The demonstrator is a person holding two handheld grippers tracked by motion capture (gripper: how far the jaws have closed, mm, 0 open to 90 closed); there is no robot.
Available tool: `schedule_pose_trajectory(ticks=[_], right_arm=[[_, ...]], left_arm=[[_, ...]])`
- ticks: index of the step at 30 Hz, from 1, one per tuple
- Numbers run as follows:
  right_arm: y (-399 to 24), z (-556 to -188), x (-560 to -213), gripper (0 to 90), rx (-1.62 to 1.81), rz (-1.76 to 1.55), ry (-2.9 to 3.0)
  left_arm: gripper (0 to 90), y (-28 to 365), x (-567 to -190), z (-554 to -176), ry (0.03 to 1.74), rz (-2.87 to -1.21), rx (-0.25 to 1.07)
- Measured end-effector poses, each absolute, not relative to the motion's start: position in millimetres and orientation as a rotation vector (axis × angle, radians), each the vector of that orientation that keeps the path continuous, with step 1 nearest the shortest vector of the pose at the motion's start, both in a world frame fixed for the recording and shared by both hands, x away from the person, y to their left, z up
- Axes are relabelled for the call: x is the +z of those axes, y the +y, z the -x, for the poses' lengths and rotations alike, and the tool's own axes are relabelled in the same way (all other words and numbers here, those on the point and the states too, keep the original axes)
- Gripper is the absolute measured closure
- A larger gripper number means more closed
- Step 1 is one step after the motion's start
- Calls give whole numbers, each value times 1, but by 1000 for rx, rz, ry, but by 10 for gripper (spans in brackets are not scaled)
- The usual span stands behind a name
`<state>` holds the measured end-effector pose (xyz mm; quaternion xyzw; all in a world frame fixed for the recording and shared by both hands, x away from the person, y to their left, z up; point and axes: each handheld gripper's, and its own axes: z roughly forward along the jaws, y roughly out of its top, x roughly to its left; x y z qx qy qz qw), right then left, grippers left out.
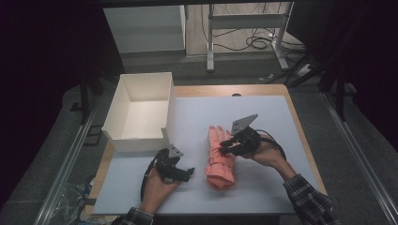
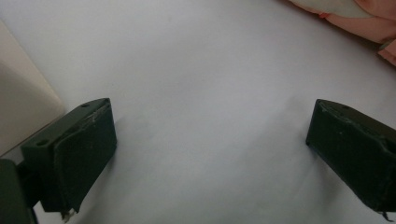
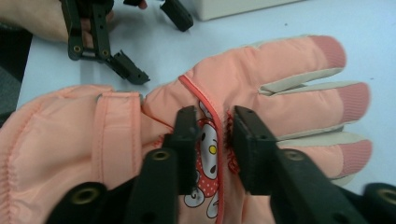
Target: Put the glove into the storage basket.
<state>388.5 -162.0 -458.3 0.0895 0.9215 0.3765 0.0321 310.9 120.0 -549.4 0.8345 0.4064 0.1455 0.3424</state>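
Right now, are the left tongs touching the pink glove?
Apart. In the high view the left tongs rest beside the pink glove with bare table mat between them.

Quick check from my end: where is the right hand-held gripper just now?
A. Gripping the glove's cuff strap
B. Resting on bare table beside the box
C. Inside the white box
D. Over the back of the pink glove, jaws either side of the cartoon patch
D: the right hand-held gripper sits over the pink glove, its jaws flanking the cartoon patch.
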Motion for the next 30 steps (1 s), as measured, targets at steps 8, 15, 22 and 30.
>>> schedule_pose_trajectory(ticks=[8,15,22,30], right_arm=[[-164,-385,-453,568,1195,-312,2778],[-169,-384,-449,528,1214,-374,2734],[-176,-382,-450,498,1226,-466,2694],[-193,-377,-452,473,1260,-563,2650]], left_arm=[[17,120,-549,-311,1056,-2169,378],[17,120,-549,-311,1057,-2170,378],[17,120,-549,-311,1056,-2169,378],[17,120,-550,-311,1060,-2162,378]])
